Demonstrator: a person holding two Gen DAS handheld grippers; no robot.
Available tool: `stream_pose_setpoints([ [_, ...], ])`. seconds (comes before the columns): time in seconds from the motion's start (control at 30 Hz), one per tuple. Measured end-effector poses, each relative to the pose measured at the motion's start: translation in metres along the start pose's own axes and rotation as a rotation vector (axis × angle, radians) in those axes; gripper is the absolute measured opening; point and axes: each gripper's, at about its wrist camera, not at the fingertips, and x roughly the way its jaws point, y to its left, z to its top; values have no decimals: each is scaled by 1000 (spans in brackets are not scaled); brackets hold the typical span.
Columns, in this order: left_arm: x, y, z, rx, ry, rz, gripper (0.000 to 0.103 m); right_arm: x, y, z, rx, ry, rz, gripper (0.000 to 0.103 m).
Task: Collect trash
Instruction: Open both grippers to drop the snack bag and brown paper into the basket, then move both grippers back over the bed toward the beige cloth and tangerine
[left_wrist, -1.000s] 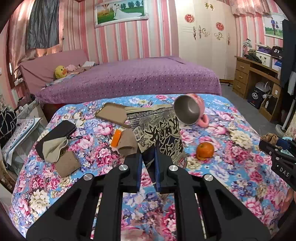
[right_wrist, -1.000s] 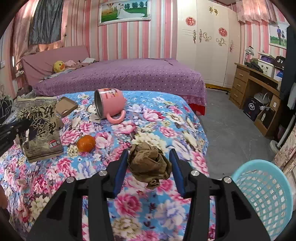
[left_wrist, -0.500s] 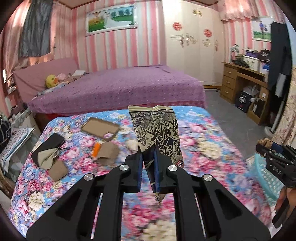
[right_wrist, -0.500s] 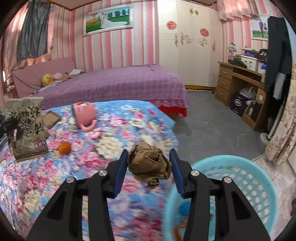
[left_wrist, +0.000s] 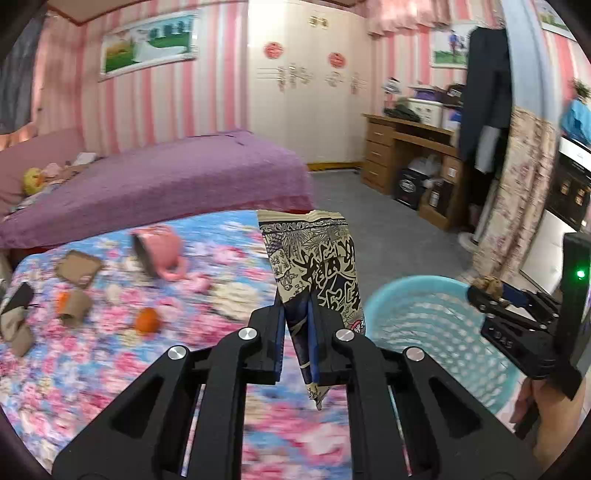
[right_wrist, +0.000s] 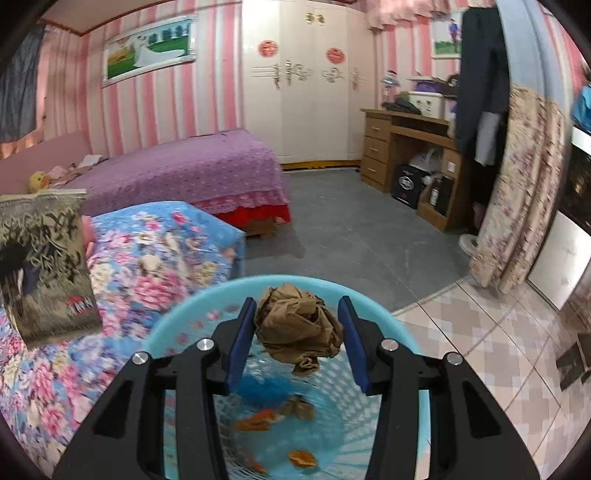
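The step in hand is the deposit: both grippers carry trash and the blue basket (right_wrist: 373, 314) is the target.

Right gripper (right_wrist: 297, 334): its blue-padded fingers (right_wrist: 236, 347) are set fairly wide and clamp a crumpled brown paper wad (right_wrist: 299, 325) between them. The wad hangs directly over the basket's open mouth. Inside the basket lie a blue scrap and several orange and brown bits, blurred.

Left gripper (left_wrist: 295, 341): its fingers are drawn narrow and pinch the lower edge of a patterned snack bag (left_wrist: 314, 266), which stands upright above them. This gripper is over the near edge of the floral bedspread (left_wrist: 92, 354), with the basket just to its right and not yet under the bag.

Left on the bedspread, farther left: a pink mug (left_wrist: 157, 249) on its side, an orange (left_wrist: 147, 321), cardboard pieces (left_wrist: 77, 267) and a paper tube (left_wrist: 75, 306).

Next move, as judged:
1. Open the right fingers so the wad drops into the basket.
2. Carry the left gripper rightward until the bag is over the basket mouth, then release.
3. Return for the cardboard and paper; the mug and the orange probably stay.
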Motion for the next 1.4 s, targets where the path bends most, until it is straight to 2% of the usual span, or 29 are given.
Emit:
stream_pose_setpoints([
  [0.23,32,-67,-21,74,62,-68,9,2,-43,-10,56,13,-44,45],
  [0.43,63,-82,-27,88,104,-90,11,5,-61,-12,87,14,-64,45],
  [0.47,66,-83,-26,93,100,-89,15,6,-61,-12,87,16,-65,45],
  [0.53,68,-81,-25,95,90,-83,58,8,-61,-13,84,22,-65,45],
  [0.6,68,-77,-23,92,69,-61,73,9,-60,-14,79,26,-64,45],
  [0.67,69,-70,-19,94,63,-56,77,10,-59,-15,75,29,-66,45],
  [0.83,68,-52,-12,93,38,12,93,9,-56,-15,69,27,-68,46],
  [1.1,64,-25,-9,69,32,53,98,6,-38,-10,55,3,-58,48],
  [1.2,63,-13,-10,45,37,54,98,8,-31,-10,43,4,-62,55],
  [1.27,61,-8,-12,36,37,59,98,6,-29,-10,49,-10,-74,76],
  [1.4,57,2,-15,32,36,70,98,2,-27,-8,53,-32,-117,91],
])
